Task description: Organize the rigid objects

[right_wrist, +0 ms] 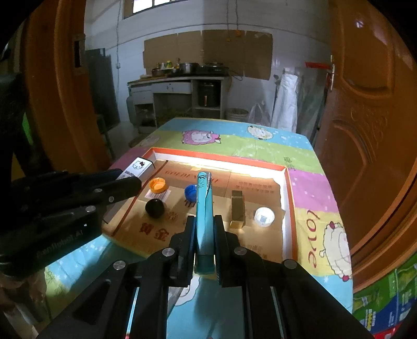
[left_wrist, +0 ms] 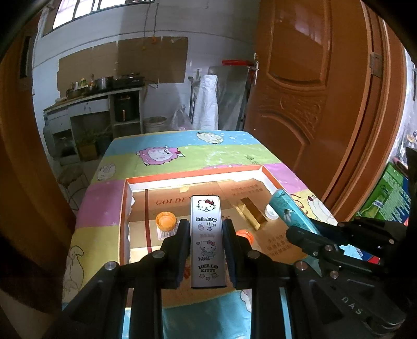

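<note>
Both views are dim indoors, and daylight enters from a high window [left_wrist: 104, 10] at twelve o'clock. A bright glare strip lies along the far inner wall of the tray [right_wrist: 219, 164]. Fisheye distortion bends the door [left_wrist: 325, 104] at three o'clock, the corners are vignetted black, and the nearest parts look soft.

This is a lived-in home kitchen. Against the white tiled back wall stands a counter [right_wrist: 179, 78] crowded with metal pots [right_wrist: 189, 67] and a stove [right_wrist: 213, 69], cardboard sheets [right_wrist: 208, 49] taped above as a splash guard. A gas cylinder [right_wrist: 131, 104] sits beside it, an orange-brown wooden door [left_wrist: 307, 91] hangs open, and a cartoon-sheep cloth [right_wrist: 234, 140] covers the tabletop.
</note>
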The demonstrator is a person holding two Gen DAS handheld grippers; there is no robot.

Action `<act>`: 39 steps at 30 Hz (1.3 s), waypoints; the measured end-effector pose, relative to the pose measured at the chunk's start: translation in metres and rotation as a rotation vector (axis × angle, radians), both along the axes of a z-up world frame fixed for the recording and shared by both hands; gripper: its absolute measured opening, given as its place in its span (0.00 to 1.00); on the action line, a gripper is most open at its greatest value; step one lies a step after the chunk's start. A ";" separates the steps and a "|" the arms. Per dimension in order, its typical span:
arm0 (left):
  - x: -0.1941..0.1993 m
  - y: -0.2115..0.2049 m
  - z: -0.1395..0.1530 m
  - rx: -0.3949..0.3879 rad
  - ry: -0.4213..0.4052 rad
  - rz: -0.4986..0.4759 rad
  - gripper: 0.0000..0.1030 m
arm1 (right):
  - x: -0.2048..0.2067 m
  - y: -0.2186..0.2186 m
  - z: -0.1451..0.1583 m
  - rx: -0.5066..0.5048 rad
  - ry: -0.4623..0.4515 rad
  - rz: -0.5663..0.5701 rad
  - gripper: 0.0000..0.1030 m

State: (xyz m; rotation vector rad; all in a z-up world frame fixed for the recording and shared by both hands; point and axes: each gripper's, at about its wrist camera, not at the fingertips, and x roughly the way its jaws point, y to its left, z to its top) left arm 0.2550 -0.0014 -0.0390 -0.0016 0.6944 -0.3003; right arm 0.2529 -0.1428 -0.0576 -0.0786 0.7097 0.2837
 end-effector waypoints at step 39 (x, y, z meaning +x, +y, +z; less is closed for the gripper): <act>0.110 0.003 -0.016 -0.033 0.109 0.032 0.25 | 0.107 -0.006 -0.017 0.128 0.102 0.053 0.12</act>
